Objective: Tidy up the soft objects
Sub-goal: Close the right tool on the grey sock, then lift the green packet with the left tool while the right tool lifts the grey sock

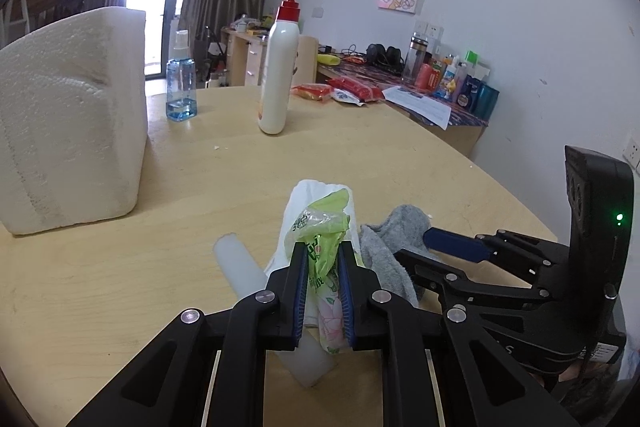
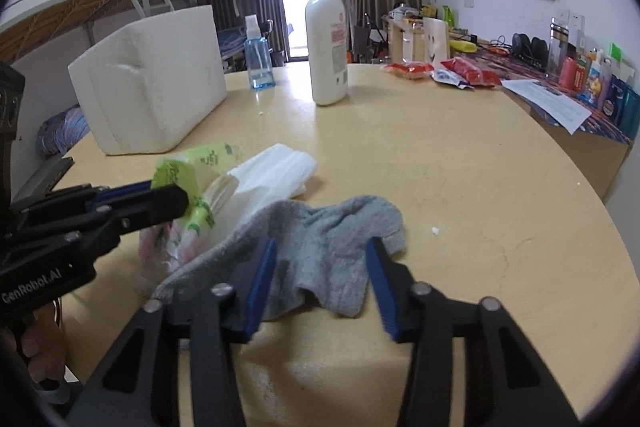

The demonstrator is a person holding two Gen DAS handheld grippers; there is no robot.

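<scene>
My left gripper (image 1: 323, 251) is shut on a green and white tissue pack (image 1: 324, 227), holding it over the wooden table (image 1: 400, 167); the pack also shows in the right wrist view (image 2: 192, 167). White tissues (image 2: 276, 171) spill from it. A grey sock (image 2: 320, 247) lies on the table beside the pack. My right gripper (image 2: 322, 251) is open, its fingers on either side of the sock's near end. The sock also shows in the left wrist view (image 1: 388, 247), right of the pack. A white cylinder (image 1: 240, 267) lies under the left gripper.
A white foam box (image 1: 68, 115) stands at the left of the table. A white pump bottle (image 1: 280, 67) and a blue spray bottle (image 1: 182, 83) stand behind. Red snack packets (image 2: 440, 71) lie at the far edge. A cluttered desk (image 1: 440, 95) is at the right.
</scene>
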